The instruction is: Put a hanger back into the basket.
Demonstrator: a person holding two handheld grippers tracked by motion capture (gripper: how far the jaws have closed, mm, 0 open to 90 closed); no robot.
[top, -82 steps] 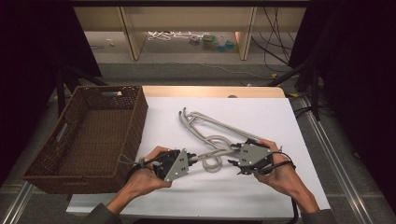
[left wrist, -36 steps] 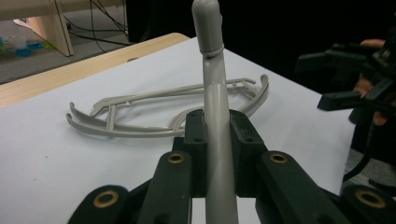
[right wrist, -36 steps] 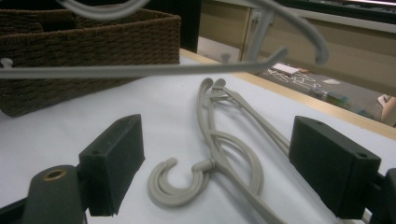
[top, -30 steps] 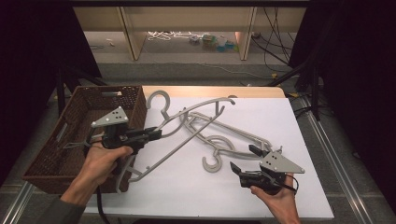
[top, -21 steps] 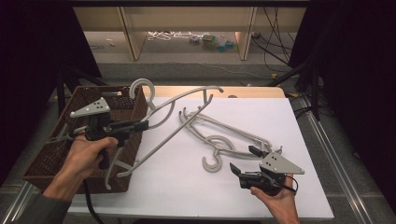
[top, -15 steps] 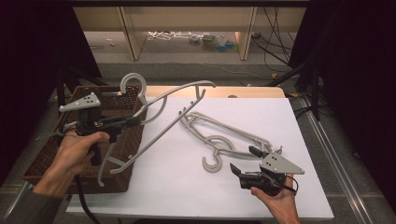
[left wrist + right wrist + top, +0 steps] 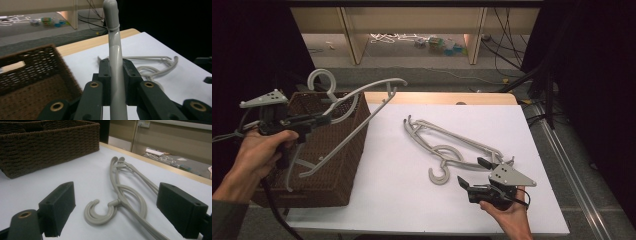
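Left gripper [image 7: 319,120] clamped on a grey plastic hanger [image 7: 362,107], pads pressed against both sides of its neck just below the hook, as seen close up in the left gripper view [image 7: 116,82]. Held hanger lifted clear of the table, tilted over the wicker basket [image 7: 329,185]: hook at upper left above the basket's far rim, one arm reaching right past the basket edge over the white sheet [image 7: 402,200], the lower bar slanting down across the basket's near right corner. Basket at the table's left side, dark brown weave, interior visible in the left gripper view [image 7: 32,90]. Right gripper [image 7: 472,172] near the table's front right, jaws spread wide, nothing between them; both pads apart in the right gripper view with the remaining hangers [image 7: 125,195] lying flat beyond. Those hangers [image 7: 447,145] stacked together on the white sheet, roughly centre, hook end [image 7: 439,175] pointing toward the near edge and just beside the right gripper's open jaws, not touching. Exact count in the stack unclear. Wooden table edge [image 7: 437,97] showing along the far side of the sheet.
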